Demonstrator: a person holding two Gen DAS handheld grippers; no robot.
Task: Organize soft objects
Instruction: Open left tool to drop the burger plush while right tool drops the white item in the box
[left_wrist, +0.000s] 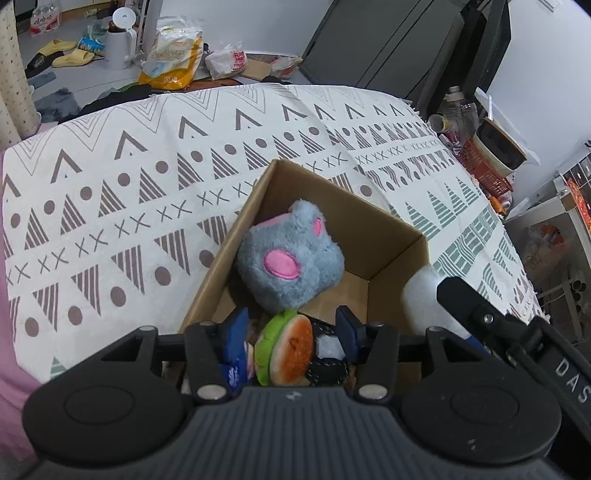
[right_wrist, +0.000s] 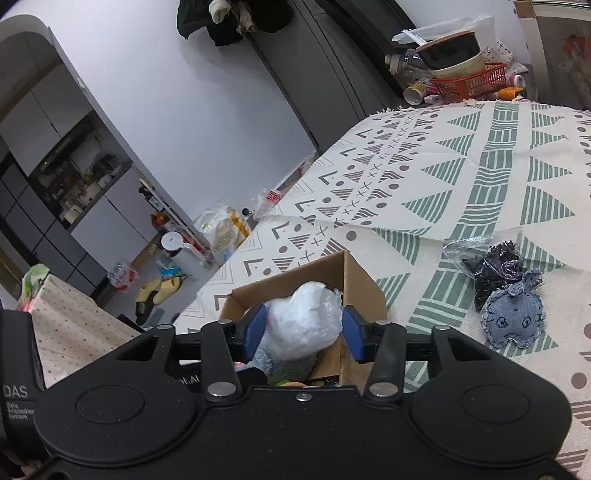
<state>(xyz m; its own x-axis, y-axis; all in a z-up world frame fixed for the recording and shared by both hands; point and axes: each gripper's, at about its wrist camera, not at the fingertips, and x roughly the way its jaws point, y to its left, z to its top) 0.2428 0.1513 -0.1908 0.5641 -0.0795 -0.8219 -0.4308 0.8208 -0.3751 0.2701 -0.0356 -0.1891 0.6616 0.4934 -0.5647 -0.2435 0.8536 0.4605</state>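
An open cardboard box (left_wrist: 373, 229) stands on the patterned cloth. Inside it lies a grey plush with pink patches (left_wrist: 291, 258). My left gripper (left_wrist: 291, 334) hangs over the near end of the box, open, its blue pads wide apart. A burger plush (left_wrist: 290, 352) and a dark stitched toy (left_wrist: 330, 363) lie between them. My right gripper (right_wrist: 303, 328) is shut on a white plastic-wrapped soft bundle (right_wrist: 306, 321) just above the box (right_wrist: 291, 278). In the left wrist view that bundle (left_wrist: 424, 299) hovers at the box's right corner.
A blue denim plush (right_wrist: 511, 319) and a dark sparkly item in a clear bag (right_wrist: 487, 260) lie on the cloth (right_wrist: 480, 166) right of the box. A red basket with bowls (right_wrist: 469, 79) stands at the far edge. The floor beyond holds bags, slippers and a white jug (left_wrist: 118, 44).
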